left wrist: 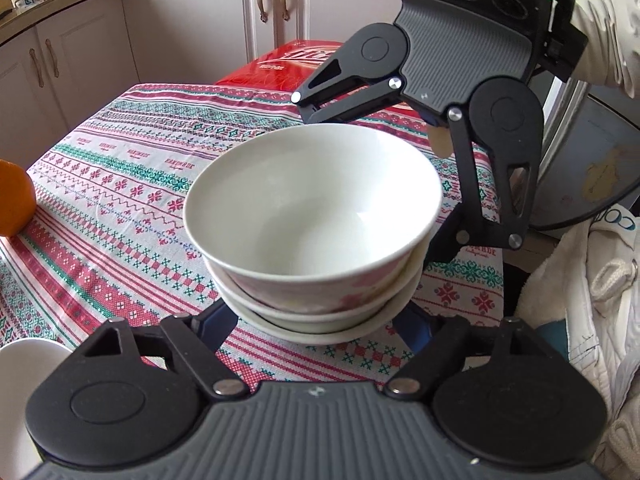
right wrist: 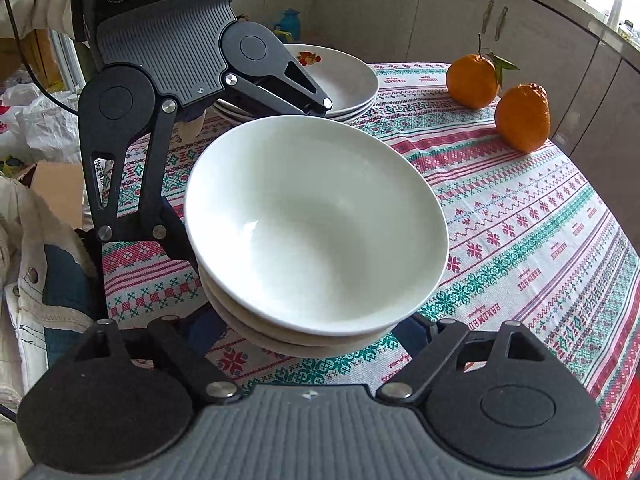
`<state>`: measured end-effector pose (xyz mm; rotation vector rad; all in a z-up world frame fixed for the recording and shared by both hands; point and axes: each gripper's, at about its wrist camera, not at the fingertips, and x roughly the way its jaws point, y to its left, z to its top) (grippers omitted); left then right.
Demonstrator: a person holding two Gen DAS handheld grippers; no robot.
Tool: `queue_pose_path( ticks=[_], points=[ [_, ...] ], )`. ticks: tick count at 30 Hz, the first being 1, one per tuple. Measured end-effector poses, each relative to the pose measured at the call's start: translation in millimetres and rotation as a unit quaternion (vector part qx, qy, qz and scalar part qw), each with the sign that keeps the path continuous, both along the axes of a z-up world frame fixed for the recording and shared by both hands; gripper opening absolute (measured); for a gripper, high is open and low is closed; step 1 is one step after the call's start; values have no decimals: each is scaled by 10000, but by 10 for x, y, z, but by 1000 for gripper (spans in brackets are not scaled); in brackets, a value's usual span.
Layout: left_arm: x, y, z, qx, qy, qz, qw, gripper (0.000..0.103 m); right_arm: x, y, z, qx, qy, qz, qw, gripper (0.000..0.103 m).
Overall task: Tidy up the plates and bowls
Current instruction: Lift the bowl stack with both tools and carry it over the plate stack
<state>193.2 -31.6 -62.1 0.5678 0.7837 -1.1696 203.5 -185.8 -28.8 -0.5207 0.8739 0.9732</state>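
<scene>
The bowls look mostly gathered: a stack of 3 white bowls (left wrist: 312,240) sits near the table's edge on the patterned tablecloth (left wrist: 120,184), the top one tilted rather than seated level. The left gripper (left wrist: 316,320) and right gripper (right wrist: 316,328) flank the stack from opposite sides, jaws spread wide around it; whether the fingers touch the bowls cannot be told. The stacked plates (right wrist: 348,80) rest well apart beyond 2 oranges (right wrist: 520,116). Likely remaining: levelling and placing the bowl stack.

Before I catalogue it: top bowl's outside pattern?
Pink floral print on the top bowl; left wrist view.
</scene>
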Motion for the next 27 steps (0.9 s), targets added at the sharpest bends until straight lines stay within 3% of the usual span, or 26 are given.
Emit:
queue_pose_path(
  ticks=[19, 27],
  points=[
    [21, 20, 20, 15, 155, -23, 9999, 83, -23, 47, 59, -96, 50, 30, 9999, 89],
    [-12, 214, 208, -124, 9, 166, 9998, 83, 6, 200, 251, -117, -115, 204, 9997, 89]
  ],
)
